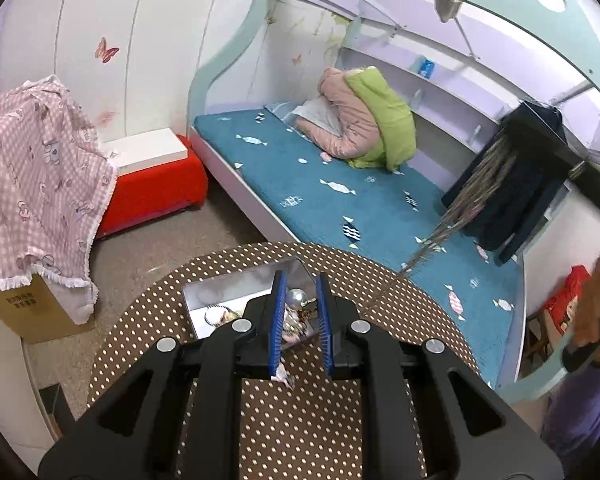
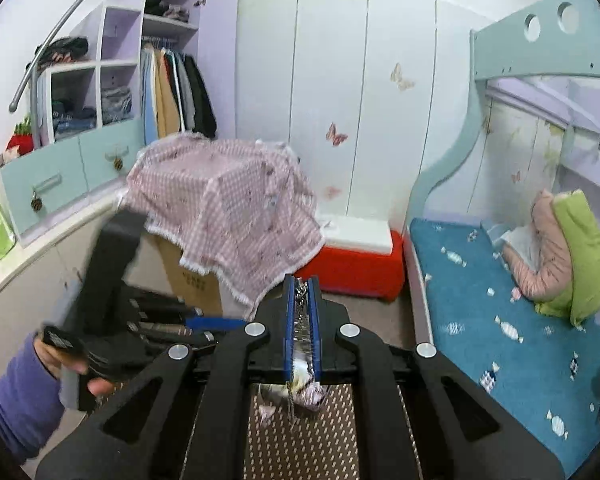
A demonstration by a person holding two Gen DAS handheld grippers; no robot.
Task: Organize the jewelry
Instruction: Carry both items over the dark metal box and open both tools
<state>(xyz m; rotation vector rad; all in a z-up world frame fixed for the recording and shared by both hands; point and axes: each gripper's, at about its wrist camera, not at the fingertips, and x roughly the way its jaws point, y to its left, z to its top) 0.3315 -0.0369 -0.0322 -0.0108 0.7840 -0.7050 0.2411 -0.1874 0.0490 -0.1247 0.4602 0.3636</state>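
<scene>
The chain necklace (image 2: 301,322) is clamped between the nearly closed blue pads of the right hand-held gripper (image 2: 301,320); its tail dangles past a small pale tag, blurred, over the dotted desk (image 2: 308,440). From the left camera it streaks, smeared by motion, from 3 o'clock down toward the desk. One open tin box (image 1: 236,296) sits at that view's centre, its jewelry (image 1: 296,300) a jumble, partly hidden behind the left hand-held gripper (image 1: 301,320), whose jaws stand slightly apart; whether they hold anything is unclear. A bed (image 1: 360,200) lies at 1 o'clock, a red box (image 1: 152,196) at 10.
</scene>
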